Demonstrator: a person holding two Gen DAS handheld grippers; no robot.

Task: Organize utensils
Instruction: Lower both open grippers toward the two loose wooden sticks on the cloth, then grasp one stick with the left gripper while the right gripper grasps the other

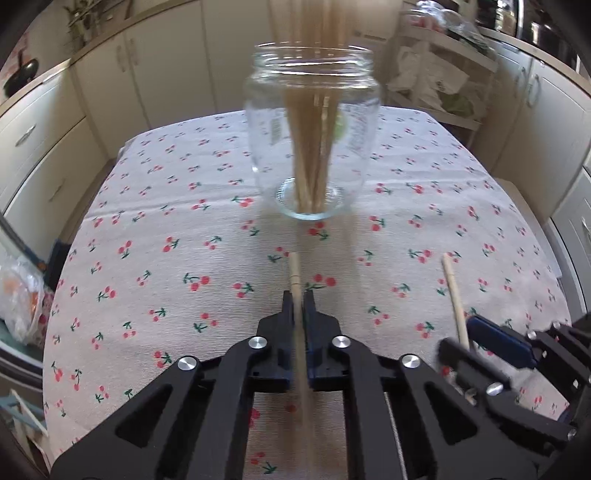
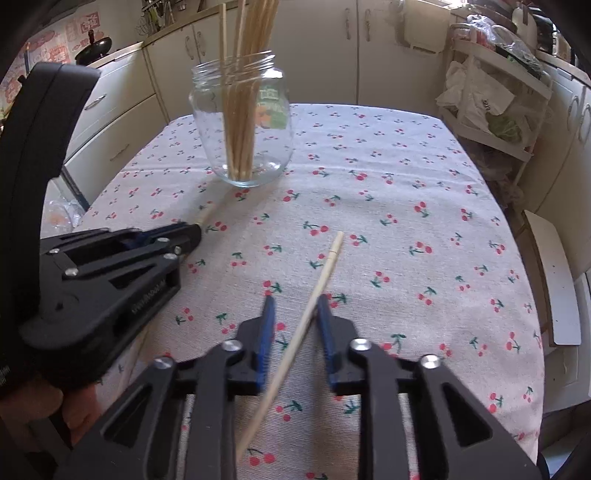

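Two chopsticks (image 2: 325, 266) lie before jar (image 2: 242, 122).

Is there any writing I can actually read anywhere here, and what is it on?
None reads clearly.
Jar label: green and orange, lettering too blurred.
Left gripper arm: embossed word, too small and tilted to read.
Bag on the shelf: dark print, illegible.
Wall stickers: red signs, unreadable.

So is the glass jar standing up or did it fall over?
Standing up. The glass jar sits base-down on the tablecloth, mouth upward, chopsticks poking out.
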